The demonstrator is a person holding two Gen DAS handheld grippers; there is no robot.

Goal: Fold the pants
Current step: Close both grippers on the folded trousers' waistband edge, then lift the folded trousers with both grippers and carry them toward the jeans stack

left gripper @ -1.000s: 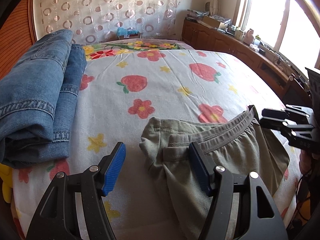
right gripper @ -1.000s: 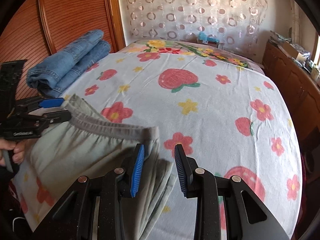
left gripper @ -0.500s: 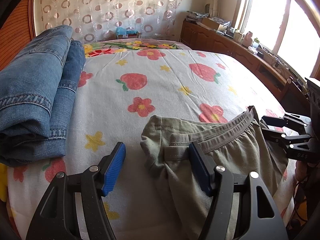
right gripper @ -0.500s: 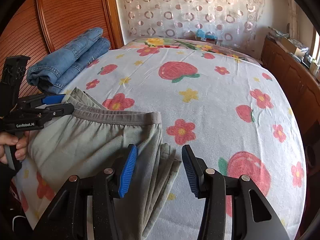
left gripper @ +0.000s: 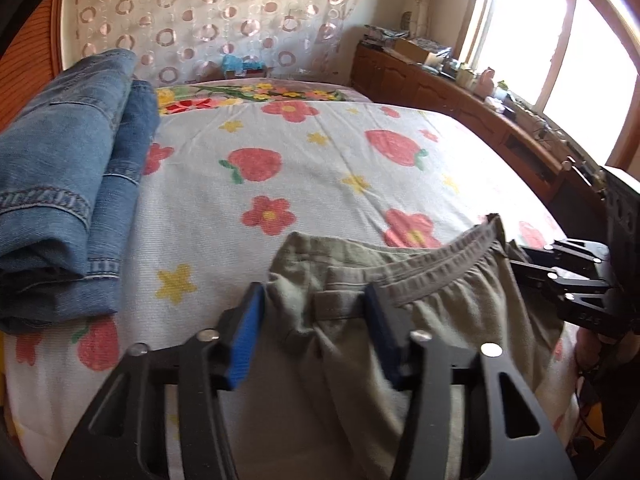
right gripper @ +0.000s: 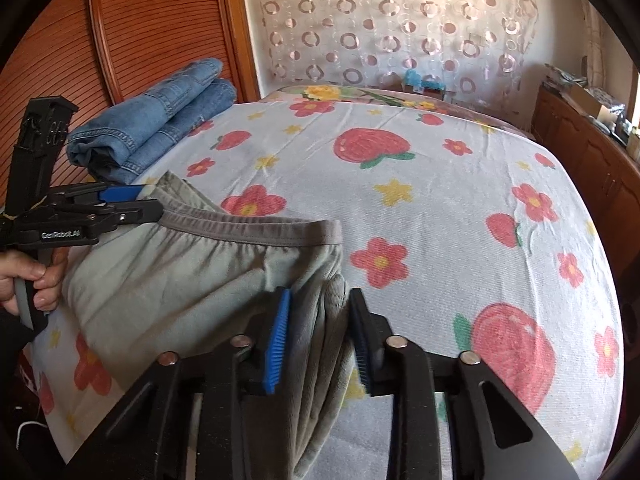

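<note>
Olive-green pants [left gripper: 460,312] [right gripper: 180,280] lie on the flowered bed sheet [left gripper: 320,168], waistband toward the far side. My left gripper [left gripper: 316,316] straddles the waistband's left corner. Its jaws are closing; the blue pads just reach the loosely gathered cloth between them. In the right wrist view that left gripper [right gripper: 148,204] sits at the waistband's left end, held by a hand [right gripper: 28,280]. My right gripper [right gripper: 320,328] is at the right corner with jaws closing, and its pads press the bunched folded edge. The left wrist view also shows the right gripper [left gripper: 514,258] at the waistband's right end.
Folded blue jeans [left gripper: 60,184] [right gripper: 160,128] lie at the bed's left side by a ribbed wooden wall [right gripper: 140,40]. Wooden cabinets [left gripper: 460,92] with clutter run under the window on the right. The flowered sheet [right gripper: 440,220] stretches beyond the pants.
Both pairs of jaws have narrowed around the waistband corners. The right jaws first widened, then came in. The cloth between the pads has bunched up. Neither hand has shifted much.
</note>
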